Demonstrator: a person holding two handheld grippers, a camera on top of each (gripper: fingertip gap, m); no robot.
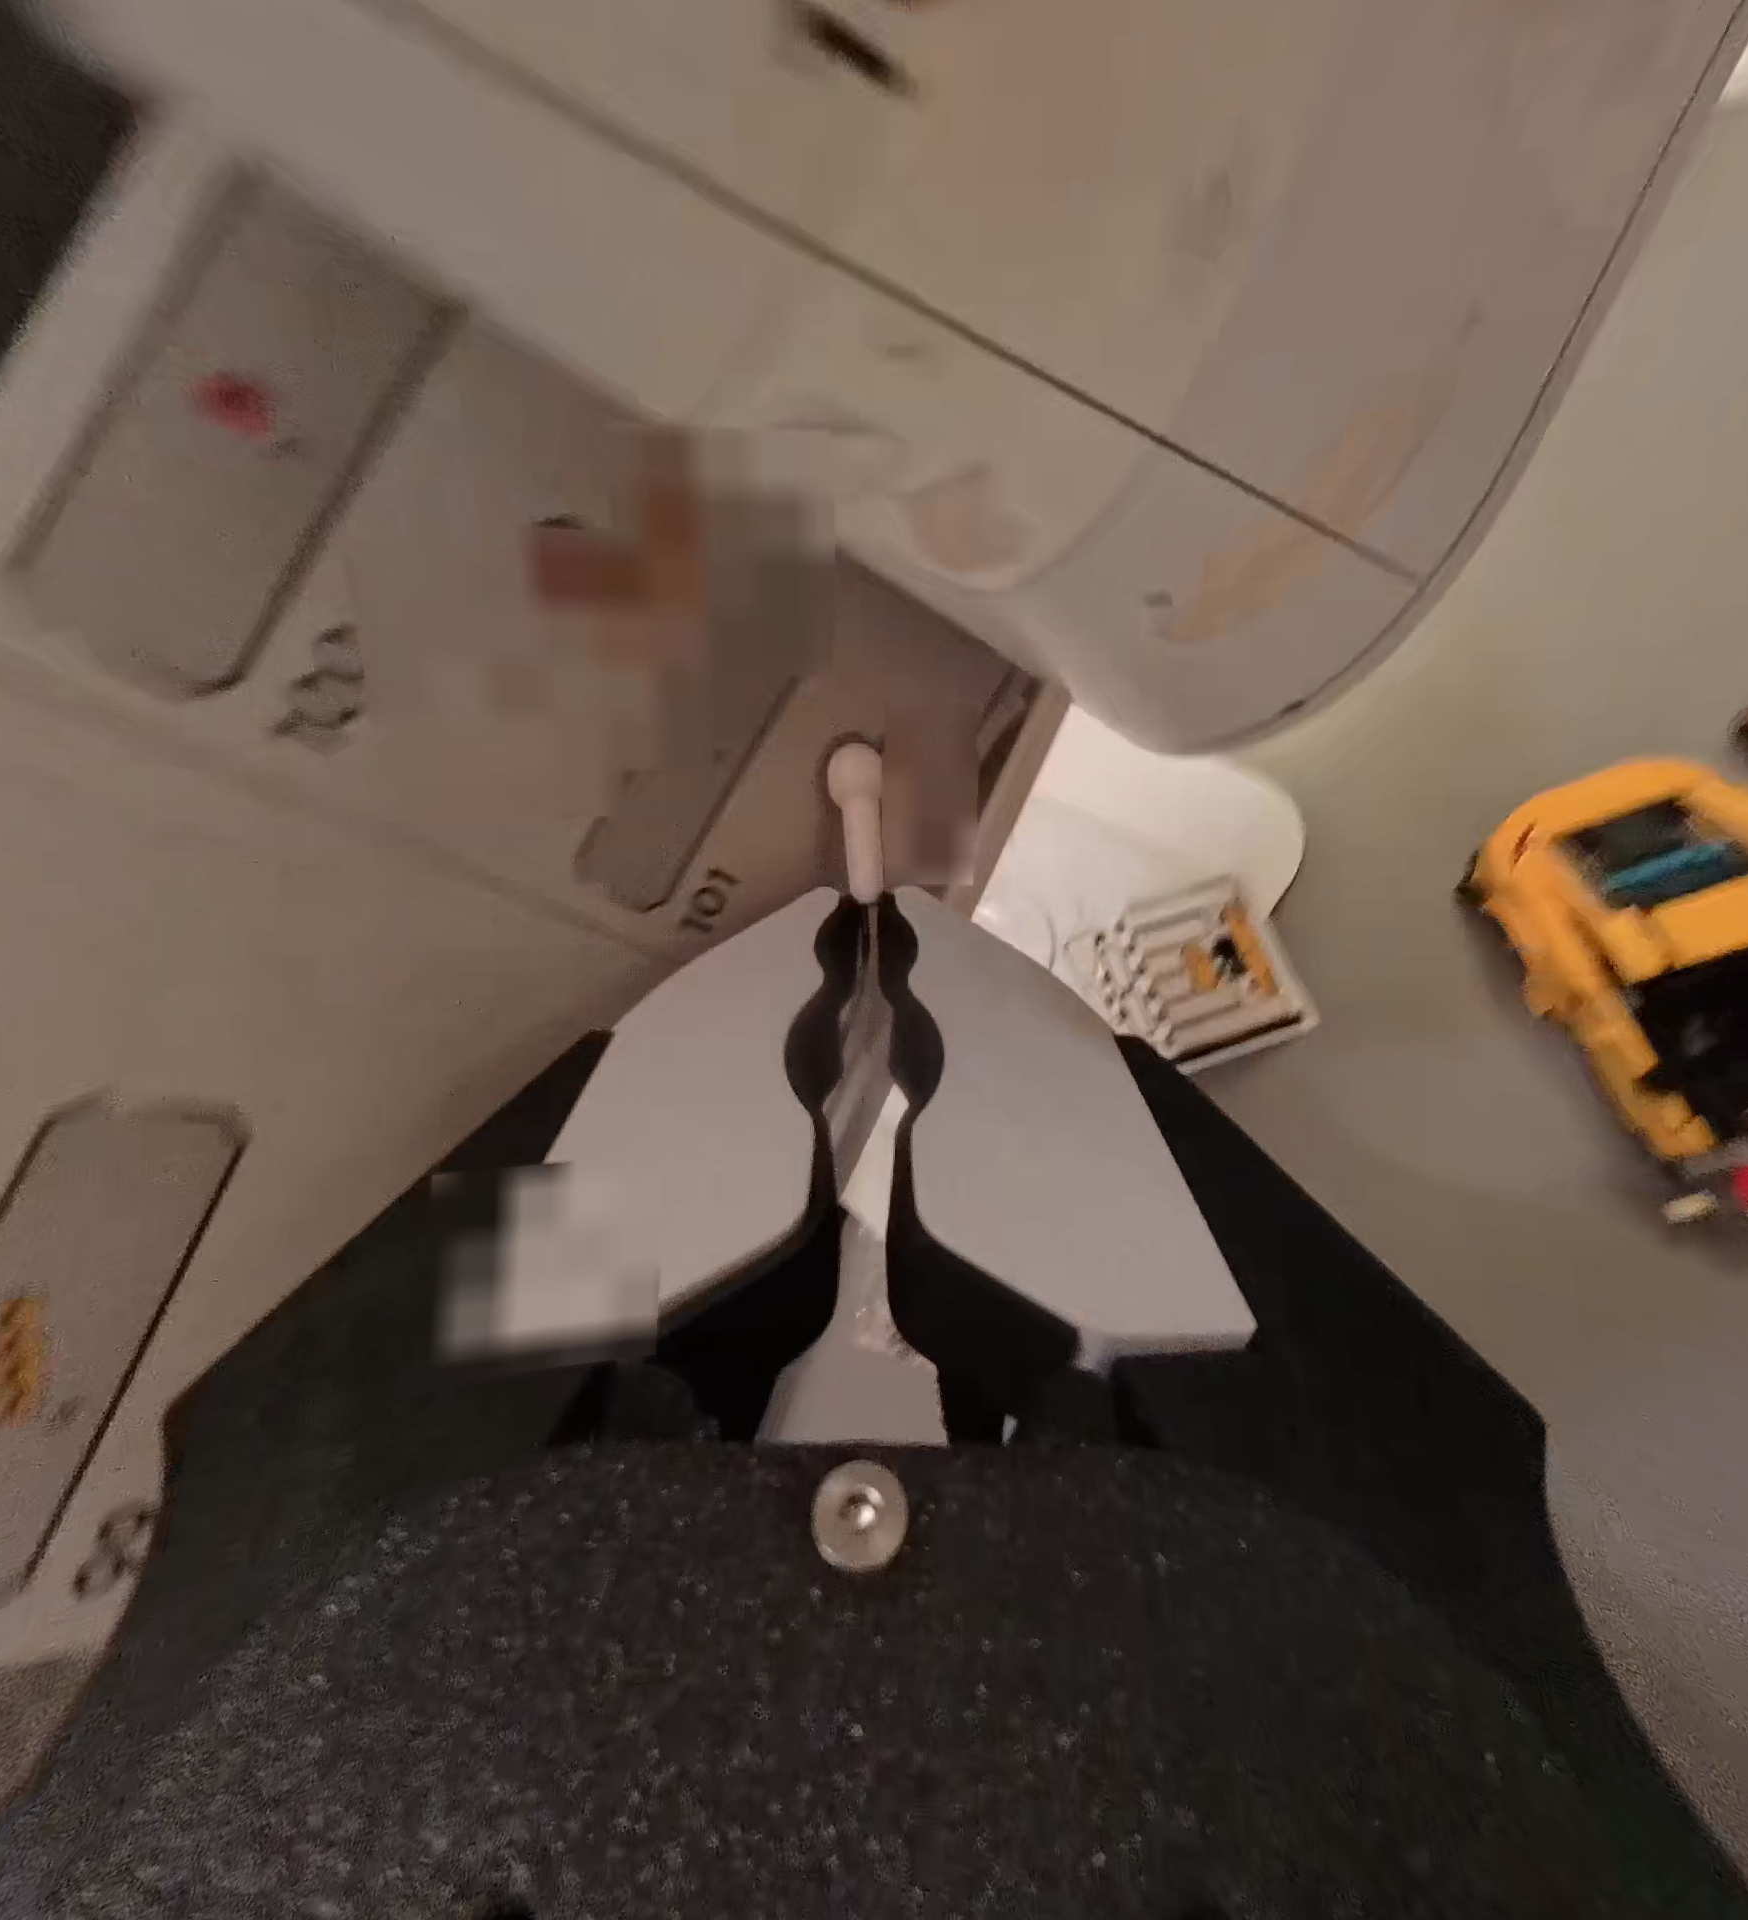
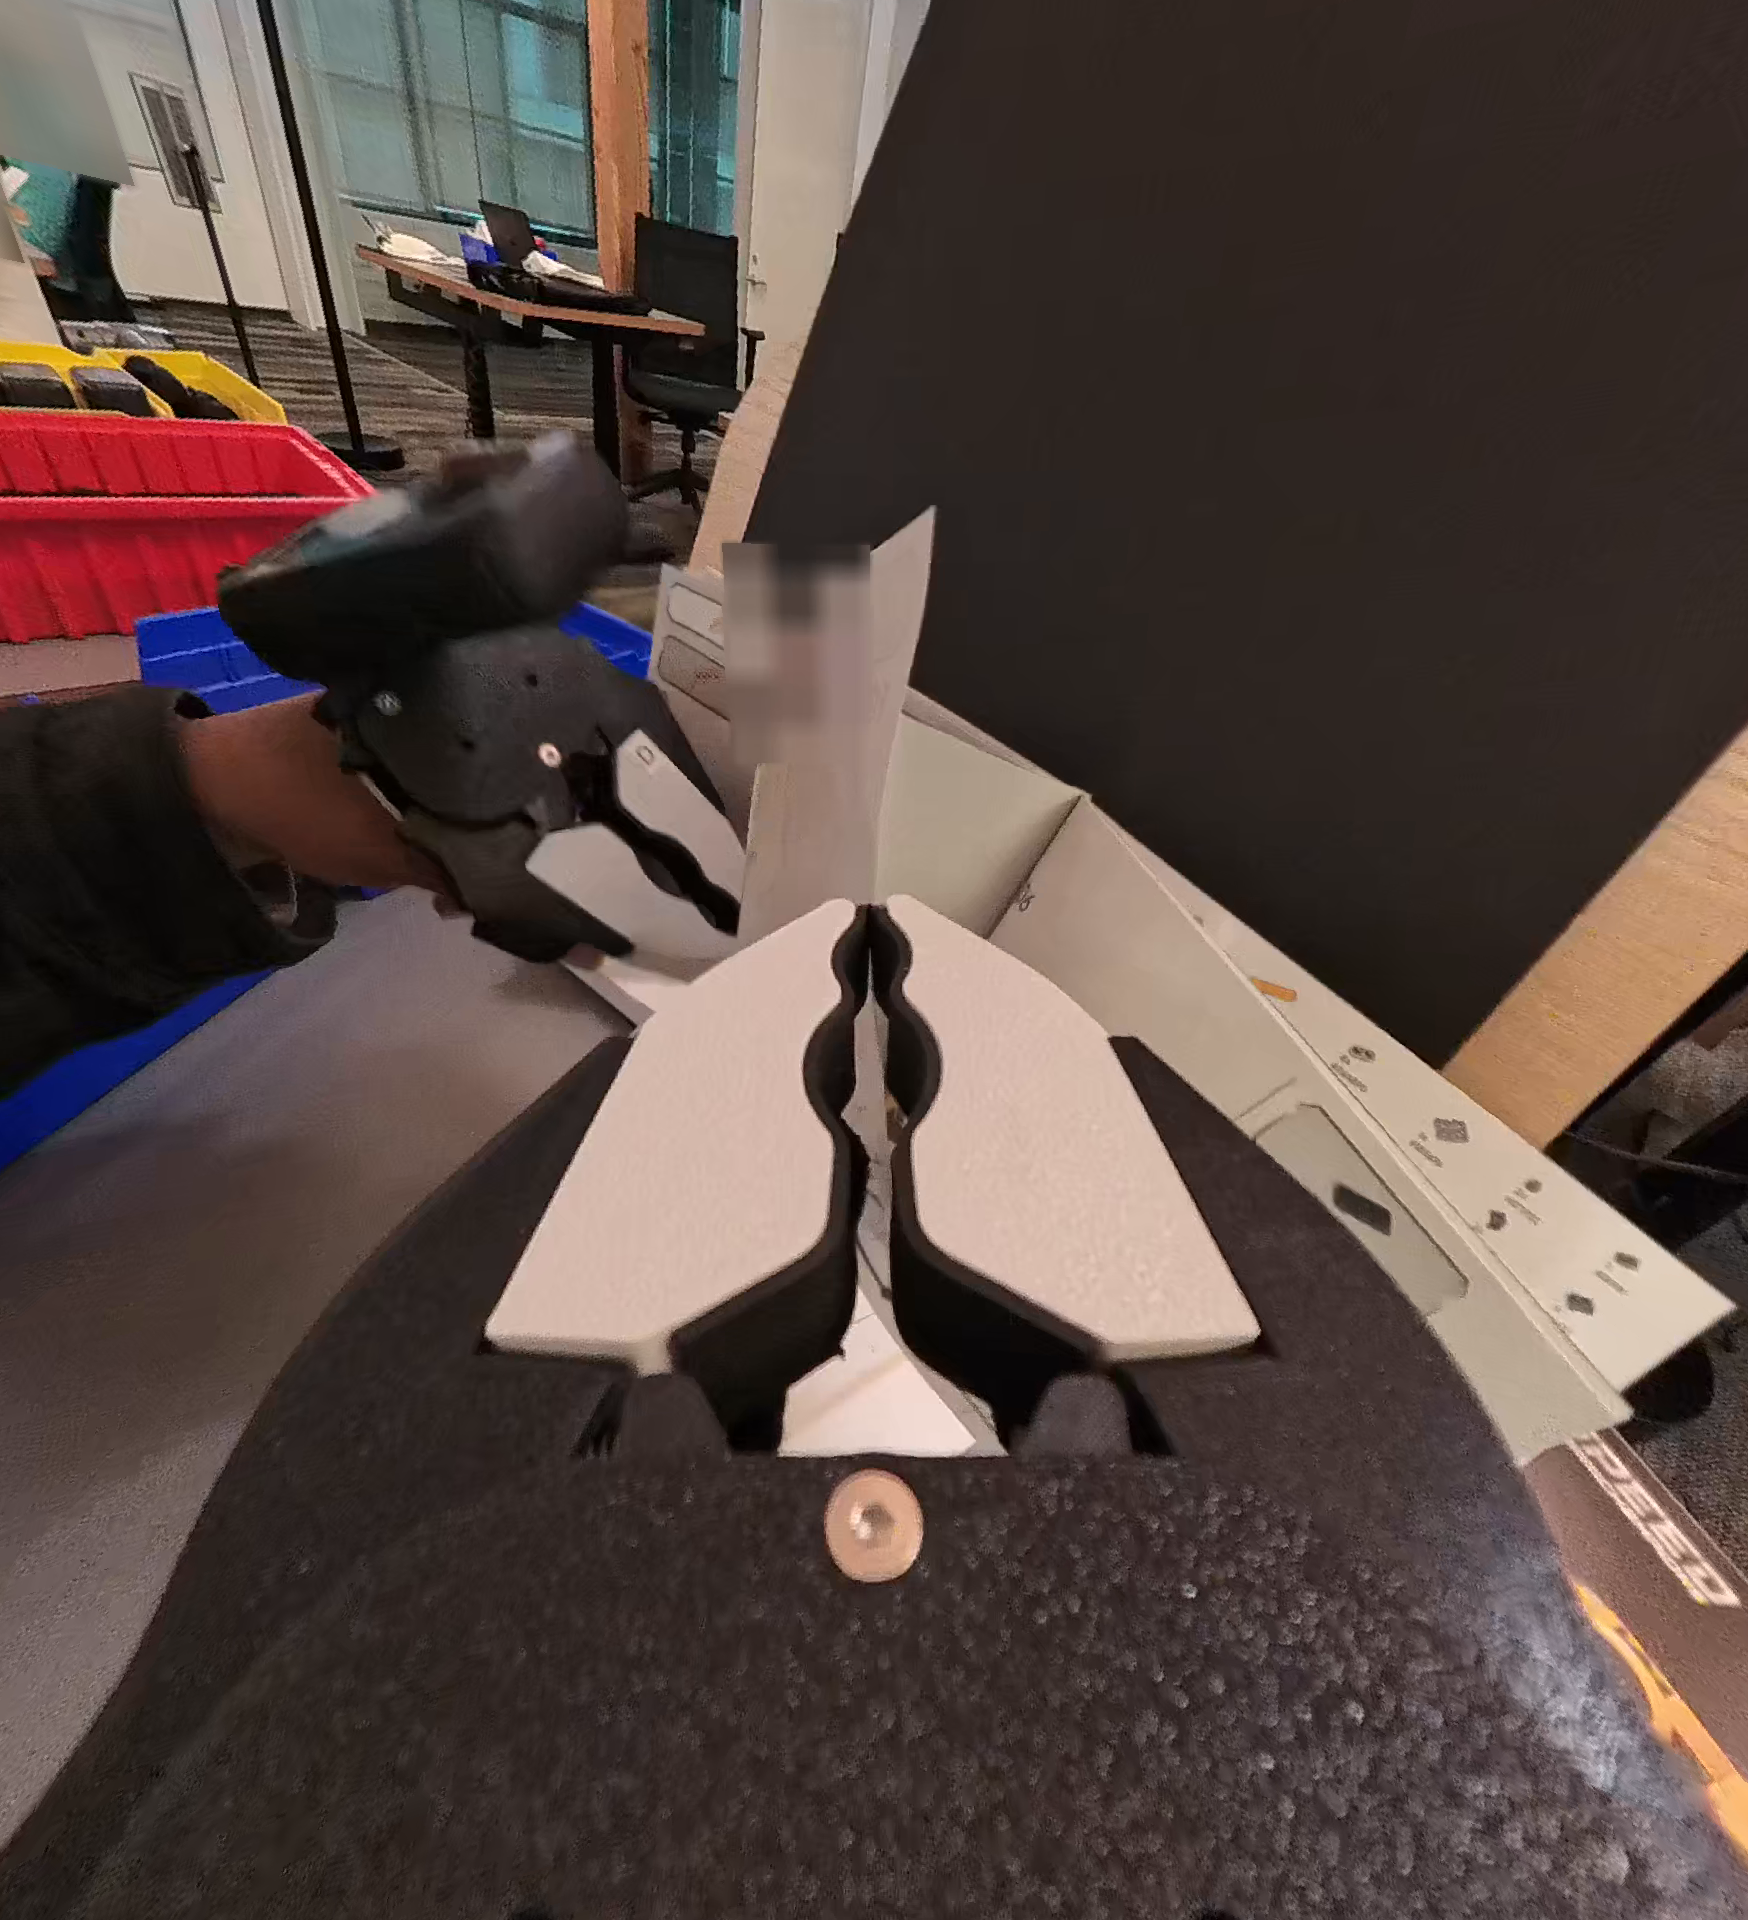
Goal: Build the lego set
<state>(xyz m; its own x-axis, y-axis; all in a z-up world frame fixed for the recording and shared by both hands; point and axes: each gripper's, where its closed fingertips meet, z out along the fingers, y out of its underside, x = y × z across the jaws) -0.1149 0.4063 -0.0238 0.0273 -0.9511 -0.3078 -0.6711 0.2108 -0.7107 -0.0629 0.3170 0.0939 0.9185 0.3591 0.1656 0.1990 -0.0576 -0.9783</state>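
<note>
- Here, a page (image 1: 854, 1049) of the booklet (image 1: 350, 644) is pinched by the left gripper (image 1: 865, 914).
- Another page (image 2: 865, 1049) is clamped in the right gripper (image 2: 868, 914).
- The yellow car (image 1: 1659, 977) is seen right of the booklet, apart.

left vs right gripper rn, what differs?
Left gripper pinches a raised page. Right gripper is closed, but whether it pinches paper is unclear. Left gripper looks down onto the booklet, while right gripper looks across the table toward the room. Both have white fingers and black bodies, with jaws closed at the booklet.
</note>
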